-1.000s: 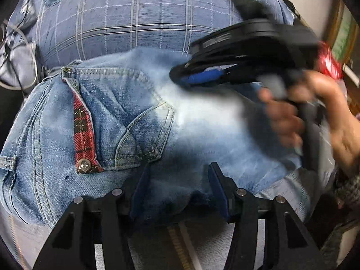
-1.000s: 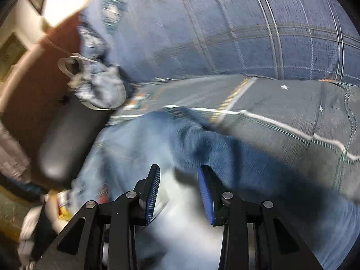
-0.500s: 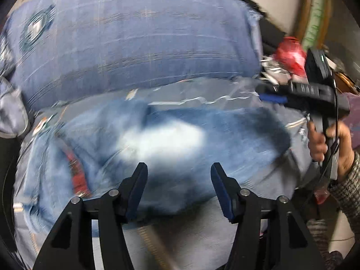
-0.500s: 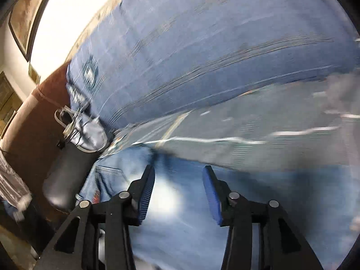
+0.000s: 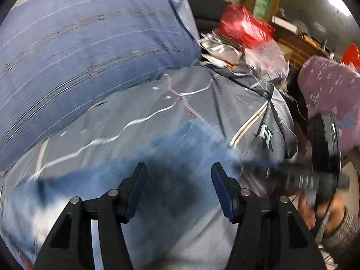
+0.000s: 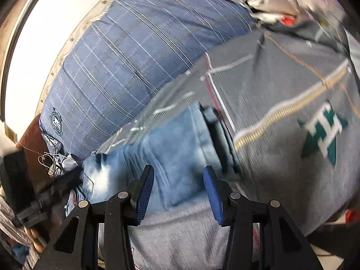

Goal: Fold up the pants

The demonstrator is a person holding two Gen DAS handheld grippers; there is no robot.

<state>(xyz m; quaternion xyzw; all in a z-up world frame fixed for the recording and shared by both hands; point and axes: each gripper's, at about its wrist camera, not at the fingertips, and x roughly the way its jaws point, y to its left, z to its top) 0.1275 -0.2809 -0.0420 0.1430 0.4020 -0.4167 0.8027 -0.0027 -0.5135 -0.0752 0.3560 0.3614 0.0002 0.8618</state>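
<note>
I take the faded blue denim pants [image 6: 171, 148] lying on the grey bedcover with white stitched lines [image 6: 281, 85] as my reference. Behind them the big blue plaid pillow [image 6: 139, 51] walls off the far side. Beyond the hem end, bare bedcover gives me open room. Past that corner sit a red plastic bag [image 5: 244, 28] and crumpled clutter. A purple flowered cushion [image 5: 326, 90] crowds the side beyond the hem end.

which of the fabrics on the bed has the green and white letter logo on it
The grey bedsheet, spread under the jeans, carries the logo. The jeans are plain washed denim, and the blue plaid pillow behind them shows only a small round emblem near its corner.
</note>
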